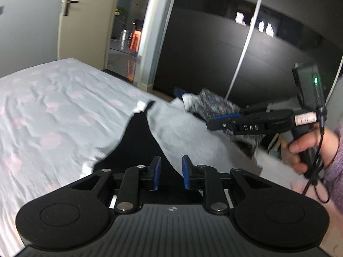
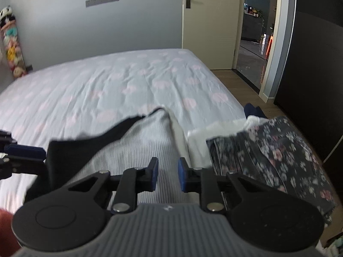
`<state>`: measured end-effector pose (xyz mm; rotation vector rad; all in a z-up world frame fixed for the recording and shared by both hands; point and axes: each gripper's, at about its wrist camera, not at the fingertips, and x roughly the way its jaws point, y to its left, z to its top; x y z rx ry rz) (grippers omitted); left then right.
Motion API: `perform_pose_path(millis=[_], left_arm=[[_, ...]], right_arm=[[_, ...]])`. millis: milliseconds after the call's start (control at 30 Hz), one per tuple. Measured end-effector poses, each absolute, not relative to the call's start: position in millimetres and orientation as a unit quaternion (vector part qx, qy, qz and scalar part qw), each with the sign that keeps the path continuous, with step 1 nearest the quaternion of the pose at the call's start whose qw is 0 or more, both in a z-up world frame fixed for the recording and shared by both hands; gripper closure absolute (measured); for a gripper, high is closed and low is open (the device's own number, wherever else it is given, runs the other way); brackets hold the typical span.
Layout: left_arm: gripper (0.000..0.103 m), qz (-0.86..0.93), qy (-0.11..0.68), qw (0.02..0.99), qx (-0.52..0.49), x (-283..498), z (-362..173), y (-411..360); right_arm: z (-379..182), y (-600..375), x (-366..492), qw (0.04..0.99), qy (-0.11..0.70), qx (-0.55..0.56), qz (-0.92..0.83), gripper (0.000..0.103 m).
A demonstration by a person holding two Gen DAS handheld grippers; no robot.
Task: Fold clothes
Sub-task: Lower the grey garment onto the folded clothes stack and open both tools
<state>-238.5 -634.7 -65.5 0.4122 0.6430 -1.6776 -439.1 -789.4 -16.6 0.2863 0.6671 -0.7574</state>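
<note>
the bed [image 2: 111, 85] fills the left of both views, its pale sheet dotted with pink blotches. a black and grey striped garment [image 2: 137, 141] lies on the near part of the bed, a black flap [image 1: 139, 141] raised in a peak with the ribbed grey cloth [image 1: 184, 128] sloping away on its right. the left gripper [image 1: 170, 174] hangs just over the black flap, its blue pads parted with nothing between them. in the right wrist view, the right gripper [image 2: 167, 175] sits low over the grey stripes, jaws likewise apart and empty; the left gripper shows at that frame's left edge, right at the black cloth, though contact cannot be told. right of the garment lie a white cloth [image 2: 203, 141] and a dark floral cloth [image 2: 272, 150], touching each other near the bed's edge. a hand [image 1: 300, 150] in a purple sleeve grips the right gripper's handle at far right.
</note>
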Motion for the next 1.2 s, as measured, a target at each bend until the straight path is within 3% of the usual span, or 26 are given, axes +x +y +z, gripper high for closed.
perform_pose_path(millis=[100,433,733,867,933,1033,1133,1200], left_arm=[[0.092,-0.714,0.294,0.602,0.202,-243.6,-80.5,-639.2],[0.093,-0.696,0.309,0.612,0.214,-242.4,-106.2,-641.8],[0.092,-0.701,0.255,0.627,0.224,-249.9,-87.7,-625.1],[0.092,-0.711,0.235,0.631,0.204,-252.9,-69.4,-610.6],[0.092,-0.714,0.225,0.633,0.199,-255.7,-59.1,-604.3],[0.085,-0.706,0.212,0.647,0.195,-260.0,-45.3,-595.1],[0.073,-0.712,0.208,0.650,0.166,-258.7,-34.1,-581.3],[0.055,-0.710,0.204,0.654,0.160,-259.5,-27.5,-572.9]], right_arm=[[-27.7,-789.9,-445.2,0.861,0.322,0.146,-0.365,0.082],[-52.2,-802.3,-449.5,0.849,0.320,0.182,-0.379,0.082],[-28.2,-776.3,-449.3,0.844,0.309,0.168,-0.404,0.080],[-0.6,-750.9,-458.7,0.847,0.276,0.176,-0.419,0.057],[12.3,-736.9,-463.5,0.849,0.258,0.178,-0.425,0.056],[25.9,-711.5,-468.2,0.846,0.238,0.176,-0.443,0.041],[36.9,-684.1,-472.0,0.838,0.220,0.171,-0.468,0.036],[44.3,-665.8,-474.6,0.833,0.208,0.168,-0.485,0.028]])
